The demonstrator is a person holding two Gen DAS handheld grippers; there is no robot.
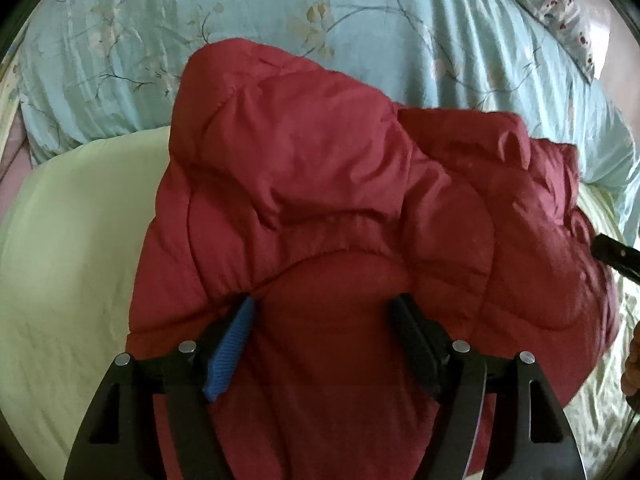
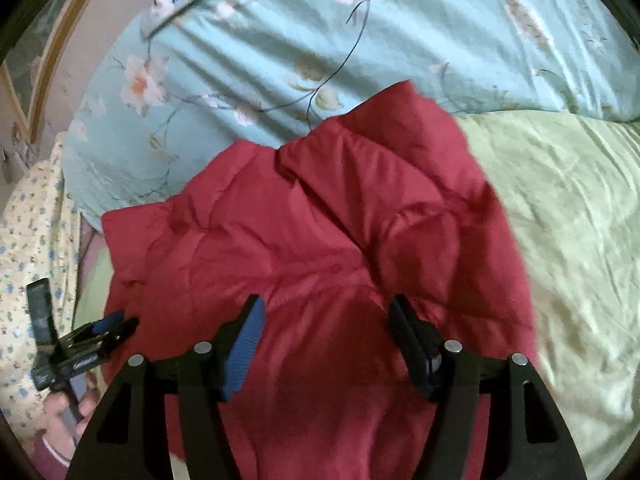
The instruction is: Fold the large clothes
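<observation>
A red puffer jacket [image 1: 320, 216] lies partly folded and still bunched on a pale green bed sheet [image 1: 72, 248], with the left tool [image 1: 324, 312] and right tool [image 2: 326, 312] both spread open just above it, gripping nothing, so flattening and final folds remain.

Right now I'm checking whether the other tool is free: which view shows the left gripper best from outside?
The right wrist view: the left gripper appears whole at the jacket's edge, fingers apart. The left wrist view shows only its own fingers, close up.
</observation>
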